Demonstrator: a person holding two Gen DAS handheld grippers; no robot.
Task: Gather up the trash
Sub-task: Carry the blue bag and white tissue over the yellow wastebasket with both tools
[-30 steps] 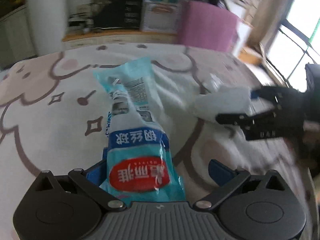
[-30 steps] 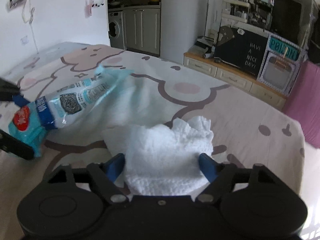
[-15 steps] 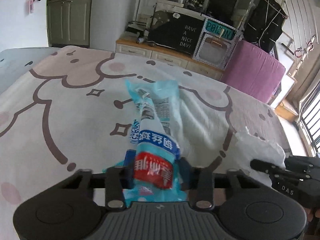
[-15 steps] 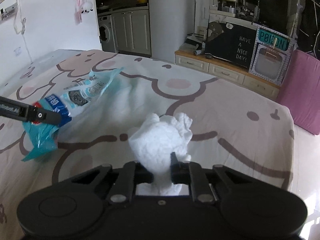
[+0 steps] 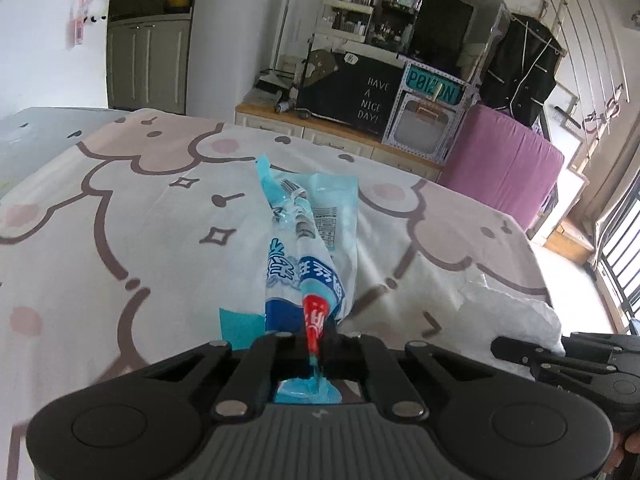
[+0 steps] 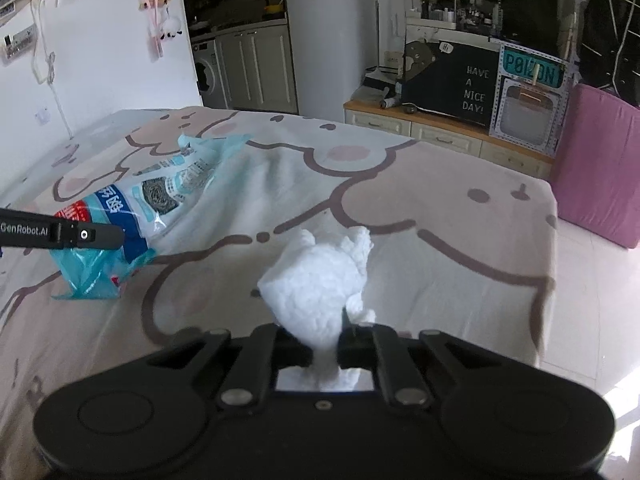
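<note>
A crumpled blue plastic wrapper [image 5: 312, 240] with a red label lies on the cartoon-print bed sheet [image 5: 120, 220]. My left gripper [image 5: 316, 344] is shut on the wrapper's near end, which is pinched to a thin strip. In the right wrist view the wrapper [image 6: 160, 196] trails away from the left gripper's finger [image 6: 80, 234] at the left edge. A wad of white tissue [image 6: 320, 284] stands between the pads of my right gripper [image 6: 324, 344], whose jaws are closing and squeeze its lower part. In the left wrist view the tissue [image 5: 508, 308] and right gripper [image 5: 520, 354] sit at the right.
The bed ends at the right, with bare floor [image 6: 592, 320] beyond it. A pink padded block [image 5: 508, 160] stands by the far corner. Behind the bed runs a low cabinet [image 5: 340, 136] with a black sign board [image 5: 360, 92] on it.
Both grippers went from wide open to closed, the left on the wrapper's end, the right on the tissue. Both pulled back and rose a little, and the wrapper and tissue got bunched up.
</note>
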